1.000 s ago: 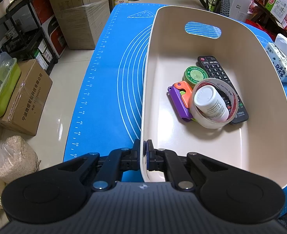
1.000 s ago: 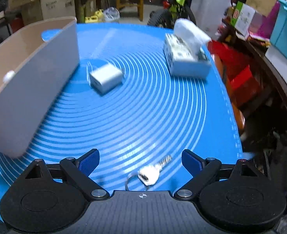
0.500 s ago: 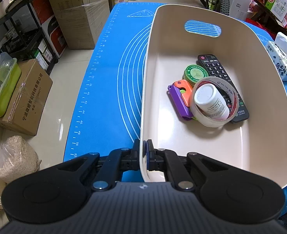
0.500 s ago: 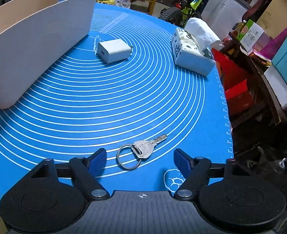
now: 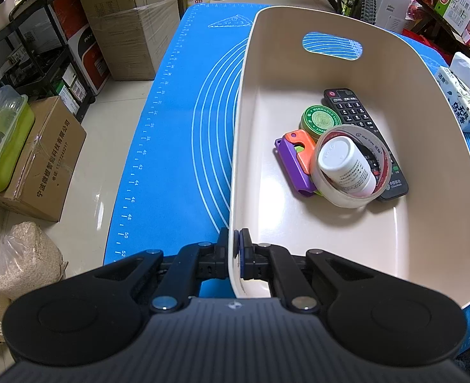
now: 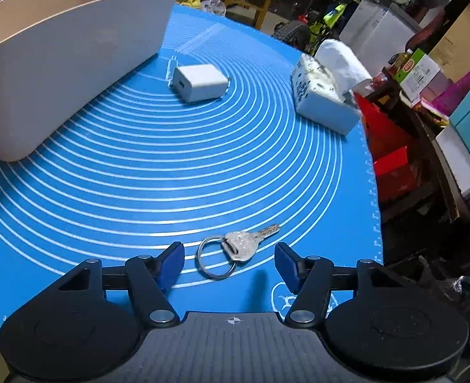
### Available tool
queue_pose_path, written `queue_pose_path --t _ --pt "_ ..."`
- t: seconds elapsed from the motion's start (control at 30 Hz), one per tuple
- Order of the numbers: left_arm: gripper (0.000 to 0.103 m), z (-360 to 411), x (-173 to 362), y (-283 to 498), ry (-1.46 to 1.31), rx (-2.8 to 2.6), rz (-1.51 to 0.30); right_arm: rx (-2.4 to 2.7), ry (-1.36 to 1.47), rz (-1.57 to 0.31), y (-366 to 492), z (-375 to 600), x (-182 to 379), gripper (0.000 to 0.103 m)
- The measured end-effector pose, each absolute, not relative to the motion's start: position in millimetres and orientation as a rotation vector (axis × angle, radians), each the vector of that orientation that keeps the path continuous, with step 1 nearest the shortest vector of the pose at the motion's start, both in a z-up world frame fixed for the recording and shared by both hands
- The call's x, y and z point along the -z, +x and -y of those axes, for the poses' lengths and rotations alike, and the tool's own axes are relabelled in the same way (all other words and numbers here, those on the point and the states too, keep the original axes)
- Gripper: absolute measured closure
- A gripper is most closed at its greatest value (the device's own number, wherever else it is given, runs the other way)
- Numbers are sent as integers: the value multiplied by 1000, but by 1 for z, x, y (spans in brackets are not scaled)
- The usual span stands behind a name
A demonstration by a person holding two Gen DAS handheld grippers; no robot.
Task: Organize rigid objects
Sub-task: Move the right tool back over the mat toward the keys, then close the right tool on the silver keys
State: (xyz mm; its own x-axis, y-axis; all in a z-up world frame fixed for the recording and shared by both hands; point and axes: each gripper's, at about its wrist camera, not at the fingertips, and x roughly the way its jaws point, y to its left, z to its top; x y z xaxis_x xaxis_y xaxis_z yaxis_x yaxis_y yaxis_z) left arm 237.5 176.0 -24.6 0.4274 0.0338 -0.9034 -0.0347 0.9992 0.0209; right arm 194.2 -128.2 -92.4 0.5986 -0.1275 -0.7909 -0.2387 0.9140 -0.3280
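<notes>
Silver key [image 6: 243,244] between right gripper [image 6: 229,265] fingers (apart)

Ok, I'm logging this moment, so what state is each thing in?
left gripper: shut on the bin rim
bin: upright, partly filled
pill bottle: lying inside the tape roll
right gripper: open, straddling the key
key: flat on mat
charger: on mat, unplugged

Clearance around the key [image 6: 244,244] and bin [image 6: 72,63].
Open mat [image 6: 171,175] separates key, charger [image 6: 200,83] and tissue pack [image 6: 324,95]; the bin wall blocks the left. Inside, clutter [image 5: 340,150] fills the centre; the near floor [image 5: 330,239] lies bare.
</notes>
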Motion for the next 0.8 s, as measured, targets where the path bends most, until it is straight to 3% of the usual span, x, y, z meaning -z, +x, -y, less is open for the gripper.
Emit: queue_pose_path --t 0.13,0.23,0.43,0.7,0.77,0.8 --pt "96 -175 25 238 -1 -43 -1128 -63 -445 -916 194 130 93 38" --pt "96 -174 25 238 1 -43 -1128 -38 -480 -887 194 129 92 48" --pt "96 -174 25 238 0 -44 -1129 -35 -504 -868 199 131 87 50" --pt "96 -174 25 238 0 -44 -1129 -62 -466 -911 200 135 96 70" --pt "96 -174 25 238 1 -44 -1129 -74 -463 -919 200 135 96 85" --pt "96 -174 25 238 3 -45 -1129 -78 -467 -920 200 134 96 87"
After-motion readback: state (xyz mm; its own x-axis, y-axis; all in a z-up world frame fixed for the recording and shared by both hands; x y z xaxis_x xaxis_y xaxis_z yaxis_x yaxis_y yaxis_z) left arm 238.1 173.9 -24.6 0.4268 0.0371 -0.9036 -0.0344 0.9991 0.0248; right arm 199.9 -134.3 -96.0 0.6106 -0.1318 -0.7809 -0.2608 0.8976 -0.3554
